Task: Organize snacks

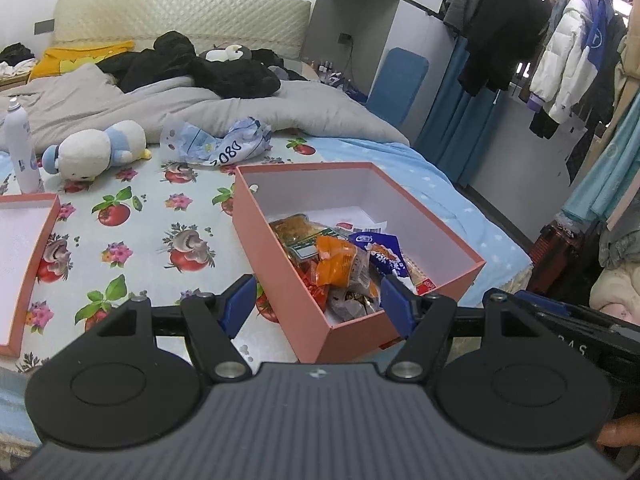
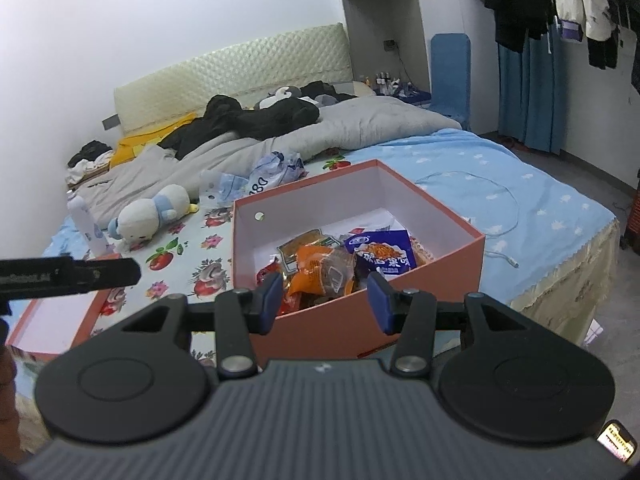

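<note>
Snacks (image 1: pixel 340 264) crowd the pink box (image 1: pixel 280 264) on the bed. Both tongs, left (image 1: pixel 318 306) and right (image 2: pixel 326 300), gape empty. Nudging the box's near corner could slide it bedward.

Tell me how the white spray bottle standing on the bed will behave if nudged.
The spray bottle is tall and narrow and stands upright on the soft patterned sheet, so it will probably tip easily. Its round body would likely roll once down.
</note>
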The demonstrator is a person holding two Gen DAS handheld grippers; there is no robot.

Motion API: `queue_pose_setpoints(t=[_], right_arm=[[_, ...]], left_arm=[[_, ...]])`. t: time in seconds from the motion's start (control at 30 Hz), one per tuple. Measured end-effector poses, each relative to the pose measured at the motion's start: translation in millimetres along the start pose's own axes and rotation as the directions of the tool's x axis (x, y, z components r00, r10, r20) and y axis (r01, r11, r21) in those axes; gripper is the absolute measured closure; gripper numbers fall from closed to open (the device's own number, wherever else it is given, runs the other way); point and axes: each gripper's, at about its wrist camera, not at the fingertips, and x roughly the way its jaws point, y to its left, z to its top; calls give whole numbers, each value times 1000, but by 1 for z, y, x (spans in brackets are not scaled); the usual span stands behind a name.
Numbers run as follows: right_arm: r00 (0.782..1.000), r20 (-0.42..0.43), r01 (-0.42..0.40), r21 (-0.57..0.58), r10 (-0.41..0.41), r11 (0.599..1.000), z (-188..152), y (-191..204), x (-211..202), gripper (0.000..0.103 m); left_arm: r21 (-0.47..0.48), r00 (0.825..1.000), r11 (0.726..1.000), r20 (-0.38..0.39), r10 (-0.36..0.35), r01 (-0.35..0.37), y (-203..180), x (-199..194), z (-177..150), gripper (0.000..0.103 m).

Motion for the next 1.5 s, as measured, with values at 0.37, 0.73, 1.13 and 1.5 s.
queue_pose_setpoints(t=[0.37,0.73,1.13,1.5], right_arm=[[1000,-15,-1,5,1,1000,-3,2,5,54],[999,-9,32,1,-32,999,-3,1,9,9],[999,-9,44,11,-44,999,-2,0,11,8],[999,-4,33,18,-33,999,0,7,11,8]], left_arm=[[-14,1000,1000,-12,8,-8,4,8,0,30],[-54,1000,998,-23,10,-11,15,13,5,2],[-36,997,996,-28,75,-76,18,14,6,0],[-13,996,997,-42,76,-77,15,16,6,0]])
